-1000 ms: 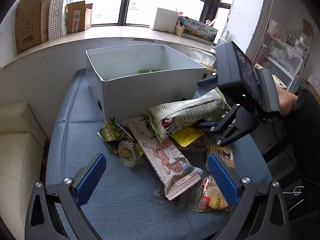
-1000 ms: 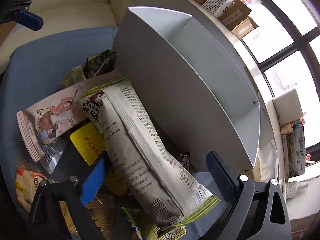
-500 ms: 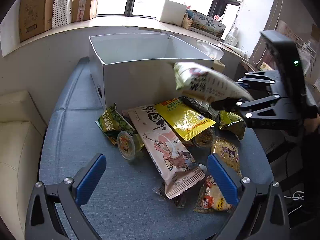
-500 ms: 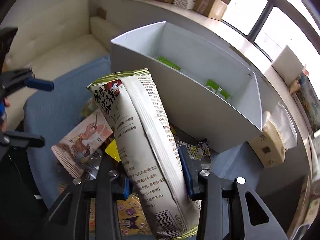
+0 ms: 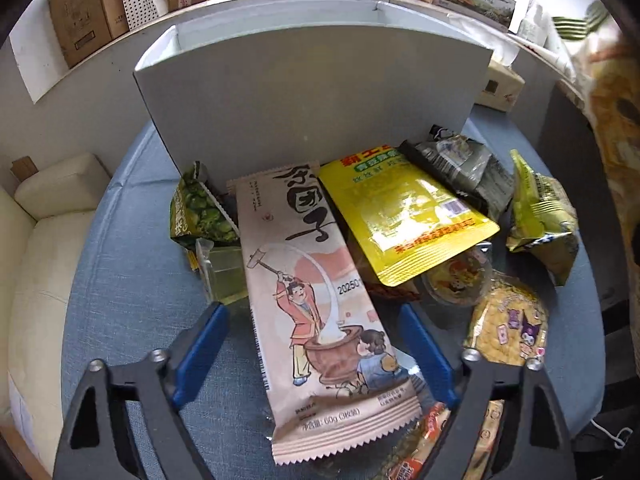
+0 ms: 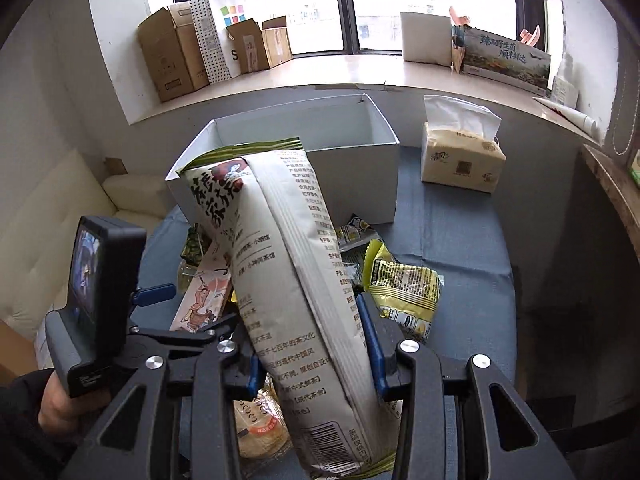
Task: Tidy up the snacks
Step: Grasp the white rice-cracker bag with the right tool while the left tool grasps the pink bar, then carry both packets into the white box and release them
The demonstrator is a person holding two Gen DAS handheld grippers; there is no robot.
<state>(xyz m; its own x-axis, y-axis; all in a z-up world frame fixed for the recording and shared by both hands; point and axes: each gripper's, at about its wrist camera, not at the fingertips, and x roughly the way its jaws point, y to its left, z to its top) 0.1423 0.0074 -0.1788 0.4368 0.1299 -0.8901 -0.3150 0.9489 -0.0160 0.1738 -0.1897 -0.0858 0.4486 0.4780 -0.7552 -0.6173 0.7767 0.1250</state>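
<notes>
My right gripper is shut on a long white snack bag and holds it up above the table, pointing toward the white box. My left gripper is open, low over the snack pile, with its blue fingers either side of a long pink snack packet. A yellow pouch, a green pea bag, a yellow-green bag and small round snacks lie on the blue table in front of the white box. The left gripper also shows in the right wrist view.
A tissue pack stands right of the box. Cardboard boxes and a long printed box line the windowsill. A cream sofa is at the table's left edge. A dark cabinet side lies to the right.
My right gripper has lifted the white bag higher and swung to face the box. My left gripper has dropped down and forward over the pink packet.
</notes>
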